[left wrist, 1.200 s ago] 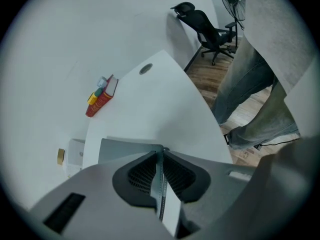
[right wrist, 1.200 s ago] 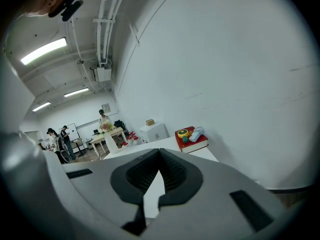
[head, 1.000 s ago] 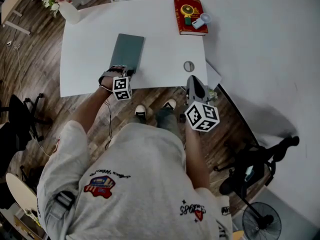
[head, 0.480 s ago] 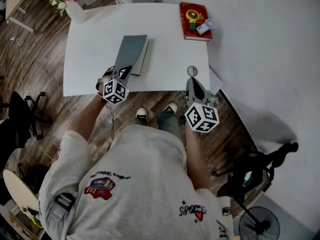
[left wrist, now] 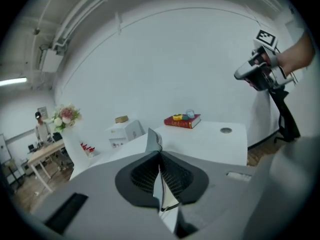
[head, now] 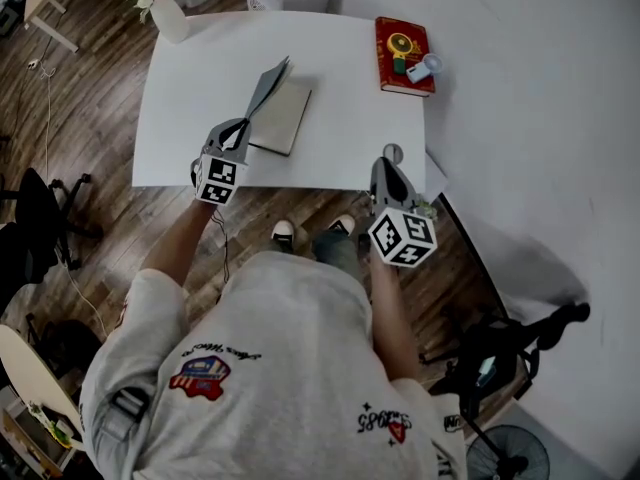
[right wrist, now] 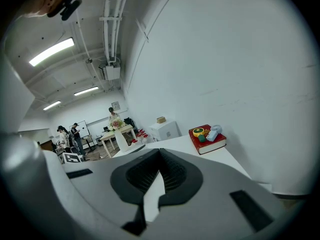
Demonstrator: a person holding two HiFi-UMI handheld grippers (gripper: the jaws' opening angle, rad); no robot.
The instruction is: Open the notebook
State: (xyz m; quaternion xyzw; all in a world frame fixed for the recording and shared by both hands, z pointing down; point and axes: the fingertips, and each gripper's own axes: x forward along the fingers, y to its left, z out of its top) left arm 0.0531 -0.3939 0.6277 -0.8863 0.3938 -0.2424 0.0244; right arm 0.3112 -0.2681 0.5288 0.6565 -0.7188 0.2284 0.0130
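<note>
Left tool (head: 243, 131) clamps notebook cover (head: 267, 85), near table (head: 180, 118) edge, open room rightward

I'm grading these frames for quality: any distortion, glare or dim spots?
Head view: dim but sharp; the notebook reads clearly. Left gripper view: strong fisheye bending, dark corners, left gripper soft near the lens. Right gripper view: same fisheye; ceiling lamp glares, red book crisp.

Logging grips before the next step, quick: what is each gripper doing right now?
Left gripper: closed on the notebook cover, which stands raised.
Right gripper: closed, empty.
</note>
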